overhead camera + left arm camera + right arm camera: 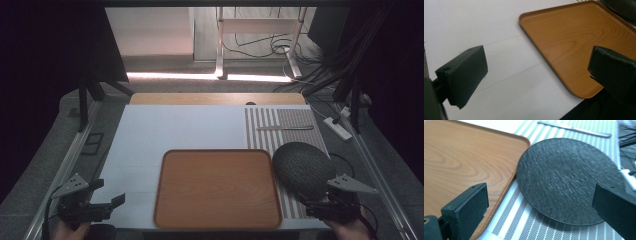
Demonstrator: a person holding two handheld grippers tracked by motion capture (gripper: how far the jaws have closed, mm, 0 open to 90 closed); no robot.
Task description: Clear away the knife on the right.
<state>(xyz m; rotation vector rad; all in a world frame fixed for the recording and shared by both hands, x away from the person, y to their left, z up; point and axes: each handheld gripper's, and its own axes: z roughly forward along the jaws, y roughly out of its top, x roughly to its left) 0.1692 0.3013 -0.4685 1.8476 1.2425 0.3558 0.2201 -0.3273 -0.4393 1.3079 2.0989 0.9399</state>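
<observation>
Cutlery (285,128) lies on the striped placemat (260,125) at the far right of the white surface (170,130), well apart from both hands. The wooden tray (217,189) is empty; the dark round plate (303,167) sits just beside it. The right hand-held gripper (314,204), jaws spread, hovers near the plate's edge. The left hand-held gripper (112,202) is spread too, holding nothing.

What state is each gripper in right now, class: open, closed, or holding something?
Left gripper: open, holding nothing, above the white table beside the wooden tray.
Right gripper: open, holding nothing, in front of the dark round plate.
</observation>
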